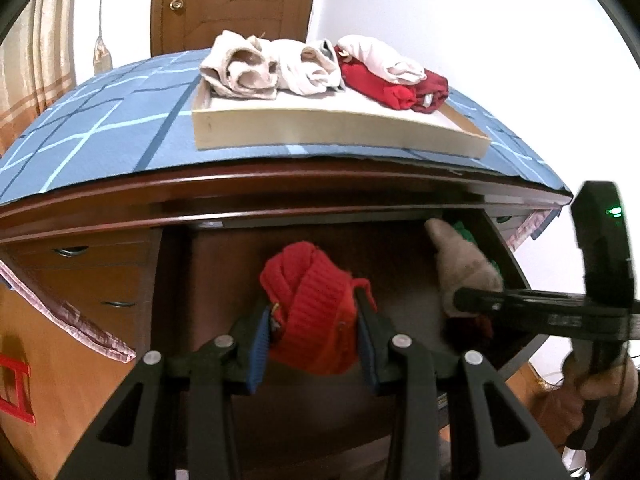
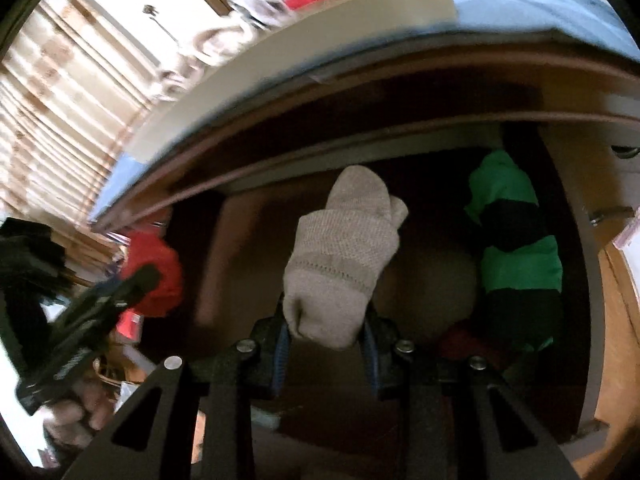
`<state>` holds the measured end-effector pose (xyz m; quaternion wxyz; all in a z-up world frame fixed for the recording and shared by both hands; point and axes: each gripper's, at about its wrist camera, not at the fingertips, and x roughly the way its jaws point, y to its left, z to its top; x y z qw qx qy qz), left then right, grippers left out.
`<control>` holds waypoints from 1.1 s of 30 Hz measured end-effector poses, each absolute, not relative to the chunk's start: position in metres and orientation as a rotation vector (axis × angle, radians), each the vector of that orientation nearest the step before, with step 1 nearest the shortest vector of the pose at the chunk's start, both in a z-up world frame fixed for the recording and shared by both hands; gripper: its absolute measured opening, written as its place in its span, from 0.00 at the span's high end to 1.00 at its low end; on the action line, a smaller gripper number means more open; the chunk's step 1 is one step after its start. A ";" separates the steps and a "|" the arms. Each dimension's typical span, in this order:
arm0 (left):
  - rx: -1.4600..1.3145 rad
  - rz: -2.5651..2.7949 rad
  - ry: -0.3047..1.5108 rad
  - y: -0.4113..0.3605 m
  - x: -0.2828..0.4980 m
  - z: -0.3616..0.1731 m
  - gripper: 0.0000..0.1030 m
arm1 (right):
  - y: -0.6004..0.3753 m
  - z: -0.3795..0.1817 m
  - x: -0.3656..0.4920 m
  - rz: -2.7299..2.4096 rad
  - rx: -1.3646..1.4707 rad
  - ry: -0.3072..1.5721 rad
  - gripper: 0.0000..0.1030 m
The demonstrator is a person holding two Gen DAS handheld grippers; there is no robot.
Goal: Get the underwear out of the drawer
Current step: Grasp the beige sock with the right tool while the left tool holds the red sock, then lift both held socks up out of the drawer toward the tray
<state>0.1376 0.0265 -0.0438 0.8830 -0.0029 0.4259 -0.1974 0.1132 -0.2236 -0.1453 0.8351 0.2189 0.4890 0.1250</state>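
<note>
Above the open drawer [image 1: 224, 272], my left gripper [image 1: 315, 316] is shut on a red knitted bundle [image 1: 308, 276], which sits between its blue pads. My right gripper [image 2: 326, 340] is shut on a beige knitted bundle [image 2: 344, 240], lifted over the drawer's [image 2: 576, 240] right part. From the left wrist view the right gripper [image 1: 472, 304] comes in from the right with the beige bundle [image 1: 460, 268] at its tip. The right wrist view shows the left gripper [image 2: 136, 280] and the red bundle [image 2: 156, 268] at far left. A green and black bundle [image 2: 516, 248] lies in the drawer.
On top of the chest lies a blue checked cloth [image 1: 100, 128] with a pale wooden tray [image 1: 320, 128] holding several rolled beige, white and red garments [image 1: 280, 68]. A dark red item [image 2: 464, 340] lies in the drawer. Shut drawers [image 1: 72, 252] are at left, with a door behind.
</note>
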 end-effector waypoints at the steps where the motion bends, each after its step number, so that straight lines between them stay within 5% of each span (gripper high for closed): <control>1: -0.007 -0.412 0.880 0.027 0.136 -0.042 0.65 | -0.220 -0.135 0.110 0.276 0.462 1.016 0.67; 33: 0.094 -0.375 0.557 0.031 0.168 0.072 0.65 | -0.165 -0.004 0.135 0.438 0.310 0.674 0.67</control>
